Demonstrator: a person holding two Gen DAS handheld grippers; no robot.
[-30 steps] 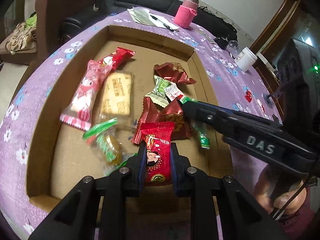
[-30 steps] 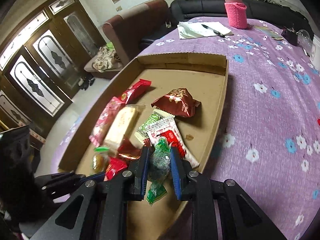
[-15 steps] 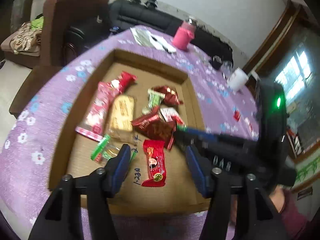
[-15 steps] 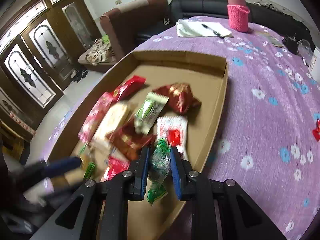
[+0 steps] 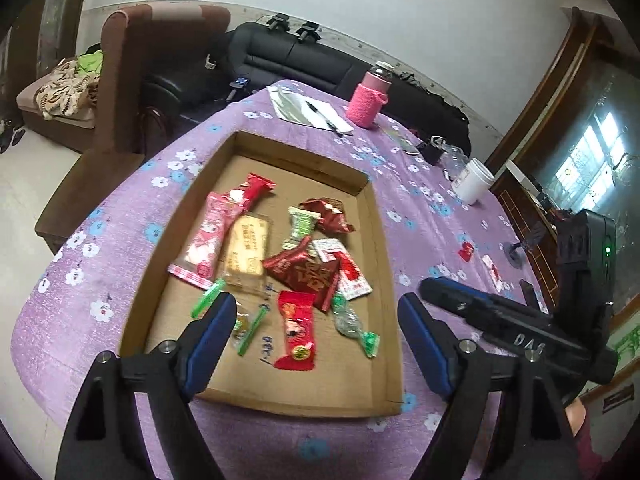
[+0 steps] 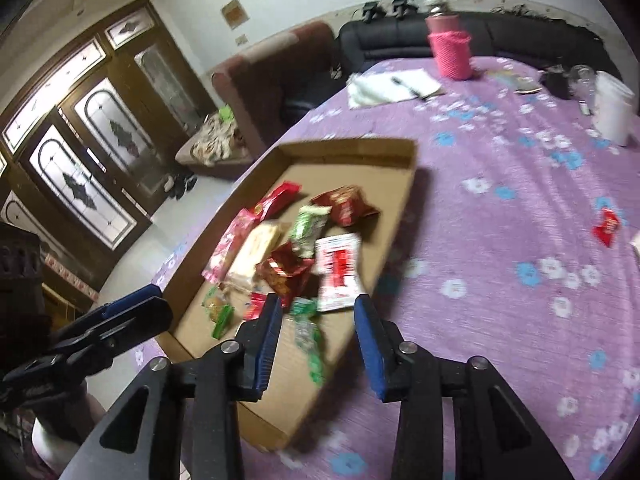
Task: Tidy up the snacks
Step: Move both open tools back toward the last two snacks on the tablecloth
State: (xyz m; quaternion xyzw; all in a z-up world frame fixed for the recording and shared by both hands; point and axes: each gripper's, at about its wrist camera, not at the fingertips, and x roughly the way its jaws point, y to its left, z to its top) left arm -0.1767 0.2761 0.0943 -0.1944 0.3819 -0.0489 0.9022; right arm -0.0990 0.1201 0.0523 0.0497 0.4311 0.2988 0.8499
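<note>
Both grippers opening, empty, over cardboard tray (image 5: 378, 240) on purple floral tablecloth (image 5: 420, 216)

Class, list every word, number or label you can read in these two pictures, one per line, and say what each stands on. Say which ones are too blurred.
"DAS" on the arm of the right gripper, faint.
Handwritten marks on the floor of the cardboard tray: unreadable.
Print on the biscuit pack: too small.
Gold characters on the dark red pack: unreadable.
Print on the white and red packet: blurred.
</note>
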